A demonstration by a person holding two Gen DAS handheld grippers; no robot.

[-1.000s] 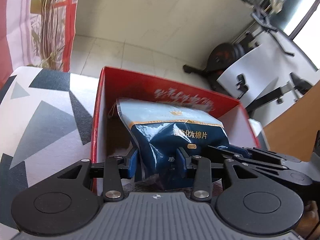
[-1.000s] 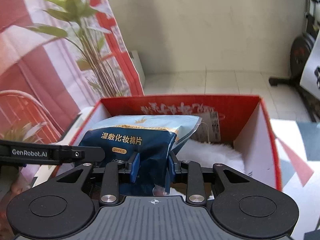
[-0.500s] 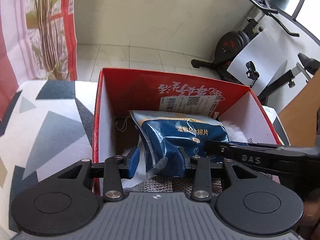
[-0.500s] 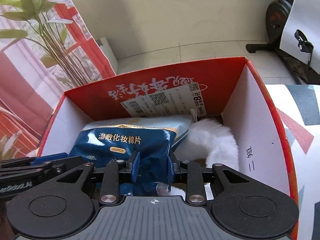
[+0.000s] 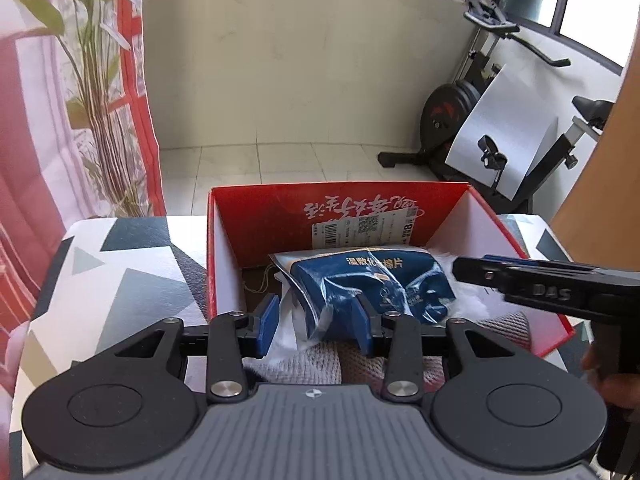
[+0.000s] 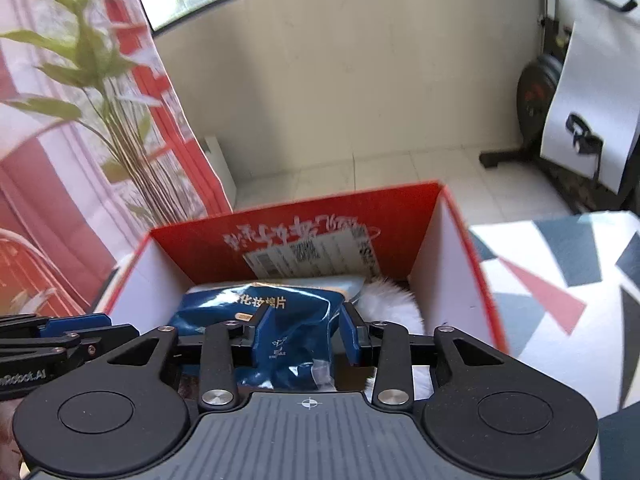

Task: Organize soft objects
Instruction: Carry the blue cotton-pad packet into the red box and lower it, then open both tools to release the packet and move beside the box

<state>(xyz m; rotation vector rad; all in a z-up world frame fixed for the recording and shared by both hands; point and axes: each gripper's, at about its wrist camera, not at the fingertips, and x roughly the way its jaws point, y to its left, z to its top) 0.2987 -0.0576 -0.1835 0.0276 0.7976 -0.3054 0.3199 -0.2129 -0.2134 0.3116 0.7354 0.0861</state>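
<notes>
Over the near end of the red box (image 5: pixel 336 190), the left gripper (image 5: pixel 314 320) has its jaws spread to either side of the blue pack (image 5: pixel 372 280). Its left pad stands clear of the wrapper and nothing looks pinched. The right gripper (image 6: pixel 306 332), at the same end of the box, has just been opening its jaws. The pack sits between them, but the right pad is off it, so the hold looks let go.

The pack lies inside the box, slumped toward the far wall with its printed label. A white fluffy thing (image 6: pixel 392 300) is tucked beside the pack against the box's right wall. A knitted cloth (image 5: pixel 320 364) fills the near end under both grippers. The box itself stands on a patterned tabletop (image 5: pixel 132 280).

This looks like the end of placing the pack. The next move probably calls for lifting both grippers straight up out of the box, so no pad drags the crinkly wrapper back out, before looking for another soft thing.
</notes>
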